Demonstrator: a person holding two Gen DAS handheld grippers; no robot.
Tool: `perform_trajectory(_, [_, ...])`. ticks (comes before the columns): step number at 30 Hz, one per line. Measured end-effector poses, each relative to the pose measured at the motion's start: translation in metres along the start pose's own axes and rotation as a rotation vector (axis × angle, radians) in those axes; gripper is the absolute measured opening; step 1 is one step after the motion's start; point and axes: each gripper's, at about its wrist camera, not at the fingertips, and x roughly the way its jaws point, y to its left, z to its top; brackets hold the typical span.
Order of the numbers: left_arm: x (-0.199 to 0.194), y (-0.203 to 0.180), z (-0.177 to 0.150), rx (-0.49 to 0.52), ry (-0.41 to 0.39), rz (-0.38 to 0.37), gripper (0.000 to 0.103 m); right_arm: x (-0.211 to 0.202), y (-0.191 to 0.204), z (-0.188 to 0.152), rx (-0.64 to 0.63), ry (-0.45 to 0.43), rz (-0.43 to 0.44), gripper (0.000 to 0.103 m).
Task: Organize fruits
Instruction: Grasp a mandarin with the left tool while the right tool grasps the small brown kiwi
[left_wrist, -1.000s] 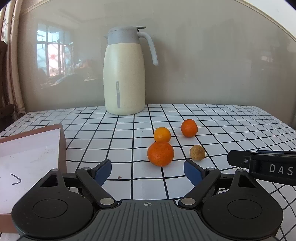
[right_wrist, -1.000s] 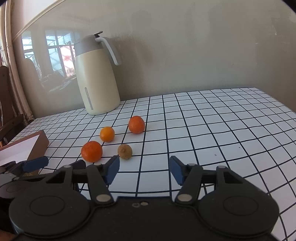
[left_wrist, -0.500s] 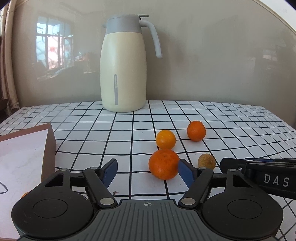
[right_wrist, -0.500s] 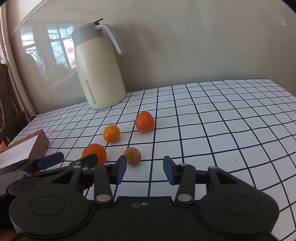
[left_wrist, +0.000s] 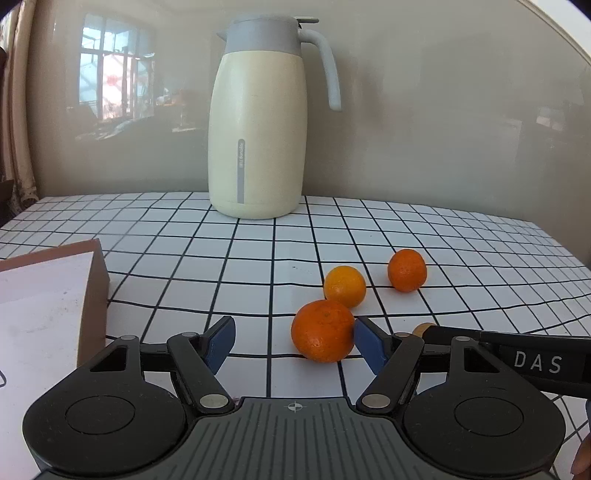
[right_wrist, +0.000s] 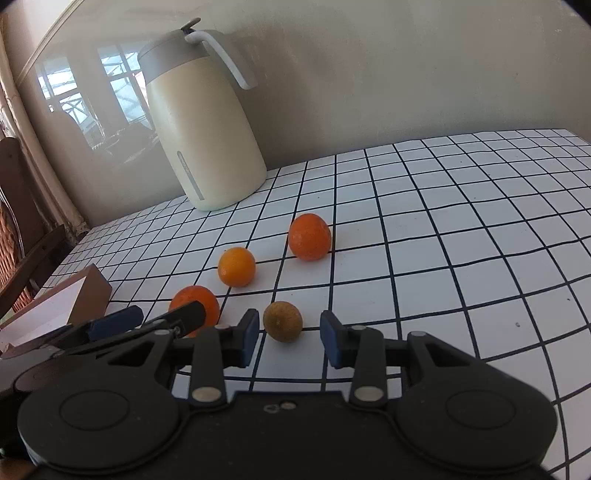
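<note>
1. My right gripper (right_wrist: 288, 336) shows the brown fruit (right_wrist: 282, 321) whole between its fingers, unpinched; the left view shows only a sliver (left_wrist: 424, 326).
2. My left gripper (left_wrist: 293, 341) is released: big orange (left_wrist: 322, 330) against its right finger, left finger clear.
3. Both have just been closing and sit nearer the fruit than a second ago.
4. Box (left_wrist: 48, 295) cut off on the counter (left_wrist: 258, 266).

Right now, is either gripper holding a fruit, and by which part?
No. The left gripper flanks an orange, the right gripper a small brown fruit; neither is gripped.
</note>
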Motion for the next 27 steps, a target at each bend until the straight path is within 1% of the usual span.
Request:
perform_trajectory(4, [0.002,0.004,0.000,0.004,-0.002,0.014,0.071,0.005,0.005,-0.001,-0.007,-0.010,-0.016,0.027])
perform_trajectory(5, [0.002,0.004,0.000,0.007,-0.003,0.018,0.071,0.005,0.007,-0.001,-0.014,-0.011,-0.020,0.025])
perform_trajectory(6, [0.003,0.005,0.001,0.005,-0.002,0.017,0.071,0.006,0.009,-0.001,-0.020,-0.014,-0.029,0.020])
perform_trajectory(7, [0.004,0.004,0.001,0.005,0.000,0.015,0.071,0.006,0.010,-0.001,-0.028,-0.016,-0.035,0.018])
perform_trajectory(10, [0.006,-0.001,0.001,0.015,-0.002,0.015,0.071,0.005,0.011,-0.001,-0.047,-0.027,-0.067,0.017])
perform_trajectory(16, [0.011,-0.015,0.000,0.033,0.003,-0.021,0.071,-0.003,0.003,-0.002,-0.065,-0.046,-0.130,0.017])
perform_trajectory(20, [0.013,-0.016,0.001,0.010,0.001,-0.029,0.071,-0.004,-0.001,-0.003,-0.062,-0.043,-0.125,0.017])
perform_trajectory(21, [0.013,-0.016,0.001,0.005,0.002,-0.032,0.066,-0.004,-0.001,-0.003,-0.064,-0.040,-0.121,0.017])
perform_trajectory(22, [0.014,-0.017,0.001,0.005,0.005,-0.033,0.055,-0.003,-0.001,-0.003,-0.067,-0.037,-0.120,0.017])
perform_trajectory(23, [0.014,-0.016,0.001,0.002,0.006,-0.026,0.050,-0.003,0.000,-0.004,-0.071,-0.040,-0.123,0.017])
perform_trajectory(24, [0.013,-0.015,0.001,-0.006,0.004,-0.020,0.042,-0.002,0.001,-0.004,-0.075,-0.041,-0.126,0.017])
perform_trajectory(27, [0.013,-0.013,0.001,-0.006,0.004,-0.022,0.042,-0.001,0.003,-0.004,-0.080,-0.039,-0.127,0.017])
